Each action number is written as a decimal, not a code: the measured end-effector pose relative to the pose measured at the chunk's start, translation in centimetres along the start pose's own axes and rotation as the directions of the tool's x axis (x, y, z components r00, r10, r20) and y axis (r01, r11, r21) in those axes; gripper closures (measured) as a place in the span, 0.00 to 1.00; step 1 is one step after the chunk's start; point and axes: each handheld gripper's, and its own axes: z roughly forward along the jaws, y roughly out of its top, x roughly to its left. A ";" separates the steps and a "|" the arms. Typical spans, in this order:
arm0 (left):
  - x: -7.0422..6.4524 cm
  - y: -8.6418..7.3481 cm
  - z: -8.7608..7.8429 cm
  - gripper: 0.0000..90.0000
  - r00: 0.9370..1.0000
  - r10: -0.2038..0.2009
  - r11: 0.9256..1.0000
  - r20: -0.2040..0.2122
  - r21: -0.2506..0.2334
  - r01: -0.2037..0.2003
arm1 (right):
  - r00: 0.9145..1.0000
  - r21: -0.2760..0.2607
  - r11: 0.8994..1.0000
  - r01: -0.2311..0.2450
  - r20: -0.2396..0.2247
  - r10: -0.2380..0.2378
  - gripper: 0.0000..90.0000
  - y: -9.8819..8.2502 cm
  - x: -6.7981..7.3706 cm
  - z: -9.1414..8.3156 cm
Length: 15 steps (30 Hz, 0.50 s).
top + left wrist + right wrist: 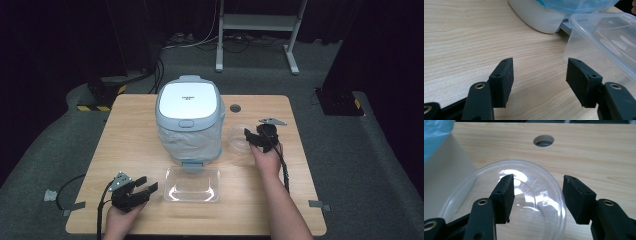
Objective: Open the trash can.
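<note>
Looking down from the high view, the person's right forearm runs up the right side of the wooden table point(130, 125), wrist straight, and the right gripper point(253, 139) is pushed forward to the near rim of a clear round bowl point(239, 138) that sits just right of the white lidded bin point(190, 120). Its jaws stand apart. Over at the near left corner, the left hand point(121, 216) rests low on the table with the left gripper point(148, 183) angled toward a clear rectangular container point(192, 184), which lies just in front of the bin; jaws apart there too, tips close to the container's left edge but not on it. Now the left gripper view: both black pads point(503, 81) are spread wide above bare wood with nothing between them, the container point(599, 37) is just off the right-hand jaw, and the bin's white base point(539, 17) is beyond. Switching to the right gripper view: jaws are wide apart, and the bowl point(534, 195) lies right under them, its far rim curving ahead of the tips. The right-hand pad point(576, 197) hangs just outside the bowl's rim, and the other over its inside; neither presses on it. A round cable hole point(544, 140) shows in the table beyond.
</note>
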 end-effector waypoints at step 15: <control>-0.3 0.0 0.1 0.43 1.000 0.019 1.000 -0.008 0.006 -0.019 | 0.980 0.009 0.991 0.136 -0.148 -0.133 0.60 -3.0 2.8 -3.9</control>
